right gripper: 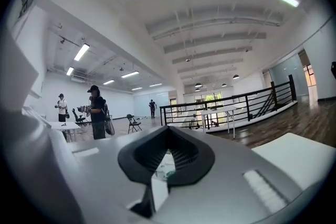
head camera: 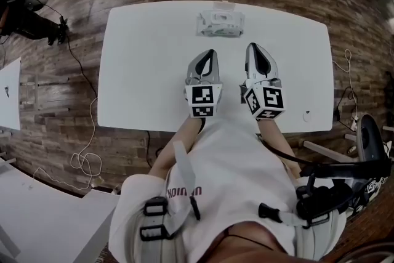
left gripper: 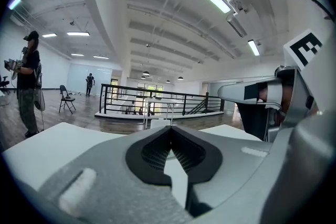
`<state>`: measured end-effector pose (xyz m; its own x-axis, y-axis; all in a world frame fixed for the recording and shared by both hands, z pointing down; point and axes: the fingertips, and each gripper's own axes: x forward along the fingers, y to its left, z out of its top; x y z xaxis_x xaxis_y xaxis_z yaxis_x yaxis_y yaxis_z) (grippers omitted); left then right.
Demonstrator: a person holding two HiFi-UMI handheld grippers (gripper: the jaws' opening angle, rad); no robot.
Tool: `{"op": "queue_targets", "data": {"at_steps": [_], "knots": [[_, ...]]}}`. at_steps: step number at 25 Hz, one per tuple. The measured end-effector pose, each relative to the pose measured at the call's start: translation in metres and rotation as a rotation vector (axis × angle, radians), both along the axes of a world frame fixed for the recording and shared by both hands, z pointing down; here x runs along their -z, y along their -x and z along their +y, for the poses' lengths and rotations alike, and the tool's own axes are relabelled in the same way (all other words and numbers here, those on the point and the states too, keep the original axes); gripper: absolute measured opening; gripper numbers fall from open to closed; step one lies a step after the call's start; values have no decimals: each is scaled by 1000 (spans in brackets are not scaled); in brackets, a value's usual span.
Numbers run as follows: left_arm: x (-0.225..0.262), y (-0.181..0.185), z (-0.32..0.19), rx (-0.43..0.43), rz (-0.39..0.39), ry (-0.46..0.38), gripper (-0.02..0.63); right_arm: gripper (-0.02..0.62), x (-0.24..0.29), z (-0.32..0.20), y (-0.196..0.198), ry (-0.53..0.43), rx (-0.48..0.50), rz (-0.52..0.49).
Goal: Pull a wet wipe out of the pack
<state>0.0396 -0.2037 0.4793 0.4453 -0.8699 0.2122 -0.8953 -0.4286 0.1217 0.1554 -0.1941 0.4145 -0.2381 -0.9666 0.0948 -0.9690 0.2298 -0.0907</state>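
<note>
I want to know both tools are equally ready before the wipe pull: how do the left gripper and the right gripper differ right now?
The left gripper's marker cube sits square to the head view; the right gripper's is twisted, showing two faces. Behind the right gripper's closed tips the pack shows; behind the left gripper's, only white table. Both are shut and empty.

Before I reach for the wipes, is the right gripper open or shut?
Shut. The right gripper shows jaws meeting at the tips, nothing between them; the wipe pack lies farther off.
</note>
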Motion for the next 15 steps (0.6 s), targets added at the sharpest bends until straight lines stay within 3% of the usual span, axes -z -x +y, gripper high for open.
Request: {"op": "queue_targets", "data": {"at_steps": [15], "knots": [[-1,4,-1,6,-13,-2,3,5,-3,0,1,21,4,18]]}}
